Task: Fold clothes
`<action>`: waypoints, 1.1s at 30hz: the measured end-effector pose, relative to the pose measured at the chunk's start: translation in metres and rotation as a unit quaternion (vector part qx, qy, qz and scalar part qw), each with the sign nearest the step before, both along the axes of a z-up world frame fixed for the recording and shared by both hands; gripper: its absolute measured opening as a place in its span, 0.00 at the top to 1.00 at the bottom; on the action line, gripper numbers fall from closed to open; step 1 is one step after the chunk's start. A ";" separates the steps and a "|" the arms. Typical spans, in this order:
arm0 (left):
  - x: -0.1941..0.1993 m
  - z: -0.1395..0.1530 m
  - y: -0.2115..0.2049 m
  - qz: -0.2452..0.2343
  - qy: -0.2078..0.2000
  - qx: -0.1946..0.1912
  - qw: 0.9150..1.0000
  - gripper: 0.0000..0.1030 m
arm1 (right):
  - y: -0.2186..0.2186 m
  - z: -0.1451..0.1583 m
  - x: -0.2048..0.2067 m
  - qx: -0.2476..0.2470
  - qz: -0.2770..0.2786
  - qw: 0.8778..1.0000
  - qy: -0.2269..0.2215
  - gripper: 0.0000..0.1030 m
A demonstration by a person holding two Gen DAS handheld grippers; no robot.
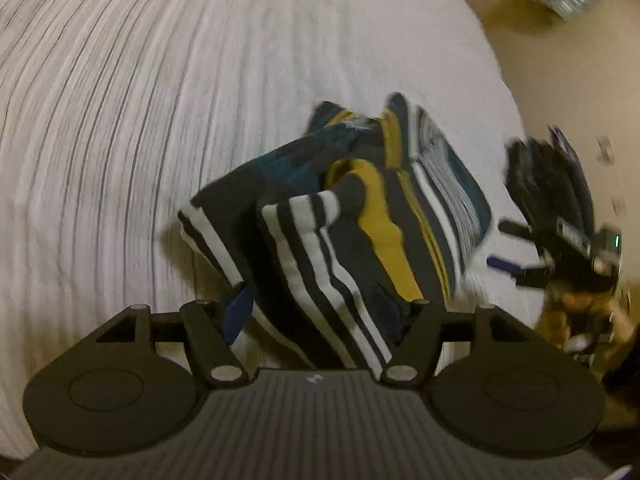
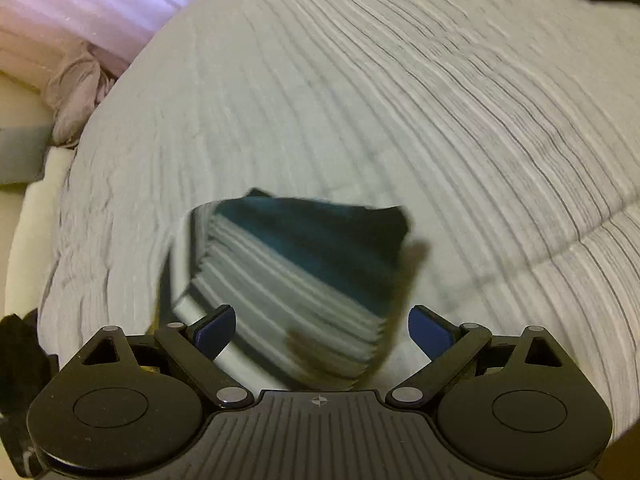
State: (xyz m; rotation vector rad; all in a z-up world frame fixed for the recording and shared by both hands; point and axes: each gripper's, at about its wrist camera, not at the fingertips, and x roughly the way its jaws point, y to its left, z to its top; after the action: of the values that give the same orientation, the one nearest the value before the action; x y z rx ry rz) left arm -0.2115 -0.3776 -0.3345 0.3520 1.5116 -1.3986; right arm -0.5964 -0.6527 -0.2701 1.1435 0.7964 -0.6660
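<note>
Both jaws are let go — the left gripper (image 1: 320, 312) and right gripper (image 2: 322, 330) hold nothing. The striped shirt (image 1: 344, 216) sits bunched on the bed (image 1: 120, 120) — it may flop open.

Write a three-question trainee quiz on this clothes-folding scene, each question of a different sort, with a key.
1. True or false: the folded striped garment in navy, teal, mustard and white lies on a bare wooden table.
2. Multiple choice: in the right wrist view, the right gripper is A) clamped on the garment, B) open with its blue pads clear of the cloth, C) out of sight.
3. Fill in: in the left wrist view, the garment's near edge lies between the fingers of the ____ gripper.

Key:
1. False; it lies on the ribbed white bedspread.
2. B
3. left
</note>
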 end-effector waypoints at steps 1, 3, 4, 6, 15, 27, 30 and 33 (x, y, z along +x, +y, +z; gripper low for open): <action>-0.001 -0.006 -0.002 0.025 -0.004 0.008 1.000 0.40 | -0.009 -0.012 -0.003 0.006 0.007 1.000 -0.012 0.07; -0.003 -0.017 -0.004 0.076 -0.010 0.022 0.997 0.40 | -0.025 -0.032 -0.008 0.020 0.016 0.999 -0.045 0.07; -0.005 -0.020 -0.005 0.091 -0.012 0.026 0.995 0.40 | -0.032 -0.042 -0.008 0.030 0.021 0.997 -0.064 0.07; -0.010 -0.023 -0.009 0.100 -0.019 0.030 0.994 0.40 | -0.038 -0.058 -0.010 0.053 0.035 0.991 -0.121 0.07; -0.032 -0.007 -0.044 0.012 -0.062 0.017 0.998 0.75 | -0.058 -0.058 0.001 0.104 0.051 0.975 -0.189 0.73; -0.129 0.006 -0.156 -0.238 -0.073 -0.039 0.968 0.77 | 0.014 -0.006 -0.162 0.057 -0.154 0.976 -0.141 0.73; -0.117 -0.001 -0.140 -0.206 -0.080 -0.041 0.974 0.84 | 0.018 -0.010 -0.162 0.055 -0.165 0.974 -0.144 0.73; -0.100 -0.004 -0.121 -0.141 -0.083 -0.036 0.986 0.88 | 0.003 -0.010 -0.142 0.041 -0.141 0.977 -0.157 0.73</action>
State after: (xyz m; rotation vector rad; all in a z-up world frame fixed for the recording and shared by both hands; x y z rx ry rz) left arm -0.3114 -0.4990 -0.3387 0.6404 1.3070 -1.5973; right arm -0.7383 -0.6492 -0.2805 1.4115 0.3983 -0.6666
